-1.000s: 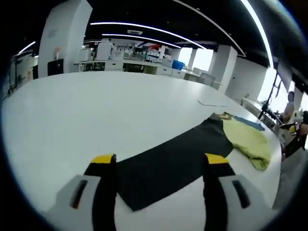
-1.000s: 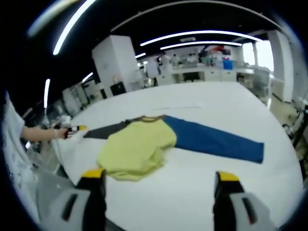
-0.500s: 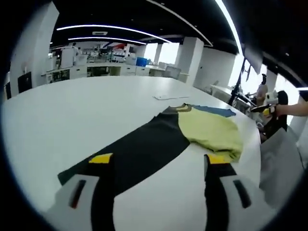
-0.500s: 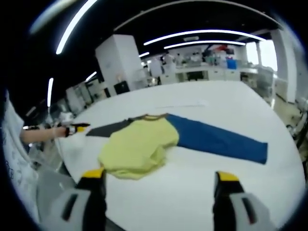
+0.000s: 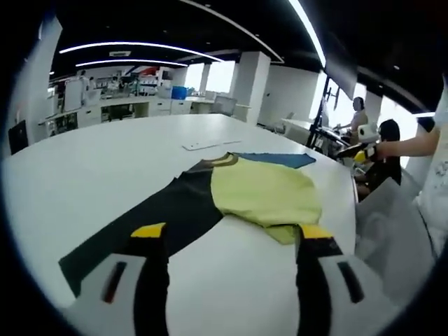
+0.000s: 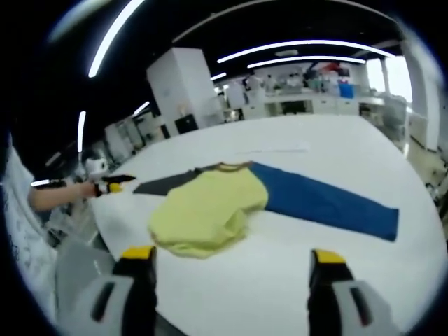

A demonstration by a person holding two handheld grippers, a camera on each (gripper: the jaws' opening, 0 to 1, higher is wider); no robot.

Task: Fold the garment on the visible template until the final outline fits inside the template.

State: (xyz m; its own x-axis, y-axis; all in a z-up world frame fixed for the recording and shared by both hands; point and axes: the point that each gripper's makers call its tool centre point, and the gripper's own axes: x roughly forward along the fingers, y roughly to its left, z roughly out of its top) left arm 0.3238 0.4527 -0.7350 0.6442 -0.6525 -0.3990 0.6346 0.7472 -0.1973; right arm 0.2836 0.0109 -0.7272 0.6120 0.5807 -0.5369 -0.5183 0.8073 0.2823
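Observation:
A long-sleeved garment lies on the white table: a crumpled yellow body, a black sleeve and a blue sleeve spread out to either side. My left gripper hovers open just short of the black sleeve and the yellow hem. My right gripper is open above the table's near edge, in front of the yellow body. The other gripper shows small at the left, held in a hand. No template outline is visible.
A thin white strip lies on the table beyond the collar. White pillars, counters and seated people stand past the table's edges. Bare table surface surrounds the garment on all sides.
The left gripper view has swung round, so the yellow body now sits centred and nearer, with the black sleeve running off to the left. The right gripper view has barely shifted. Both grippers stay open.

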